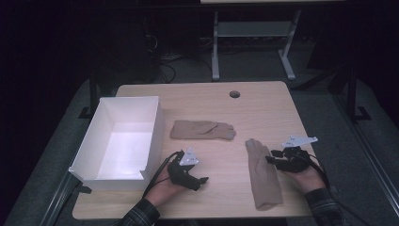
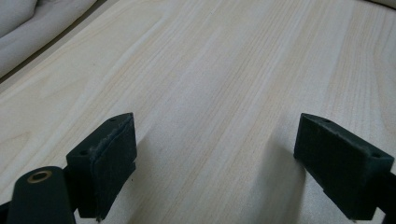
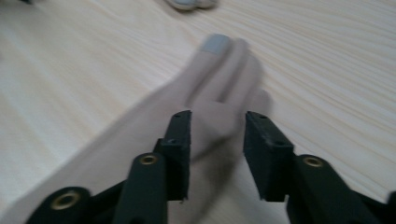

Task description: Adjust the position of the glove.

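Two tan gloves lie flat on the wooden table (image 1: 221, 103). One glove (image 1: 202, 130) is near the middle, fingers pointing right. The other glove (image 1: 262, 174) lies lengthwise at the right front, fingers pointing away from me. My right gripper (image 1: 273, 158) hovers at that glove's right edge, jaws apart. In the right gripper view the glove (image 3: 219, 84) runs under the open right gripper (image 3: 217, 140), and the pads do not press on it. My left gripper (image 1: 202, 181) rests low near the front edge, and in its own view the left gripper (image 2: 215, 154) is wide open over bare wood.
A white open box (image 1: 120, 141) stands at the table's left side, close to my left hand. A round cable hole (image 1: 234, 94) sits near the far edge. A strip of pale soft fabric (image 2: 23, 28) shows at the top left of the left gripper view.
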`<state>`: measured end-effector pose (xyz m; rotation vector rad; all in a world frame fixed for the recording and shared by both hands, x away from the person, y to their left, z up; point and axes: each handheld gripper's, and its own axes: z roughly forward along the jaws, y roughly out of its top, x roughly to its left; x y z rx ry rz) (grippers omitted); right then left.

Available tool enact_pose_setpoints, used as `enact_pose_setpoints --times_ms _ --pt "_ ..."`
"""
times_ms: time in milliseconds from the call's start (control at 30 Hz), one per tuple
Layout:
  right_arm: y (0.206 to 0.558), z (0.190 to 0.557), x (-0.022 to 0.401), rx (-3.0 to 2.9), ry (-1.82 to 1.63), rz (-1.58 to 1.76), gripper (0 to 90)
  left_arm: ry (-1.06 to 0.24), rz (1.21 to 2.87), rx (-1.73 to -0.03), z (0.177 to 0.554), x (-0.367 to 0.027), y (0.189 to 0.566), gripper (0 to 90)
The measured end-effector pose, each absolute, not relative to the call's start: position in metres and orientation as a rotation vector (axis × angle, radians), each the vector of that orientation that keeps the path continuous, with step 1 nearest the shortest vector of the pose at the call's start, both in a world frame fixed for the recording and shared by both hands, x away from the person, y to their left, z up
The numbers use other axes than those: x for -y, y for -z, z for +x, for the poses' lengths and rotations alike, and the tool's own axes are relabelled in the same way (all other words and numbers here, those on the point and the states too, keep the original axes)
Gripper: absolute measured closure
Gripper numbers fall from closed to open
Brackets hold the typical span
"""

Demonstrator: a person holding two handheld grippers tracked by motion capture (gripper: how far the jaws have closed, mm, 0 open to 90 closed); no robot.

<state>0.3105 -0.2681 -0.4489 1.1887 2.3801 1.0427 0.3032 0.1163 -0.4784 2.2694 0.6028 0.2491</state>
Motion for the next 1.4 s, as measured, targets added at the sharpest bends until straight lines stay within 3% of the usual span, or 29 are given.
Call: enact_pose_setpoints --times_ms 67,467,900,1033,1300,1400 --pt "0.453 0.315 0.279 -2.342 -1.031 1.221 49.9 -0.247 2.269 -0.605 0.303 -0.116 0.478 12.4" --pt "0.474 0.333 0.308 -2.177 -1.001 1.388 23.2 -0.255 2.278 -0.586 0.304 -0.116 0.478 12.3" --pt "0.483 0.34 0.307 -2.12 -0.939 1.429 16.9 -0.253 2.281 -0.622 0.304 -0.109 0.476 15.5" --pt "0.483 0.34 0.307 -2.122 -0.936 1.43 16.2 -0.22 2.279 -0.659 0.31 -0.106 0.471 29.7" --pt "0.483 0.34 0.307 -2.121 -0.937 1.43 16.1 -0.2 2.266 -0.723 0.331 -0.101 0.459 71.0" --pt "0.483 0.34 0.307 -2.121 -0.937 1.43 16.2 -0.208 2.257 -0.719 0.34 -0.098 0.454 82.0"
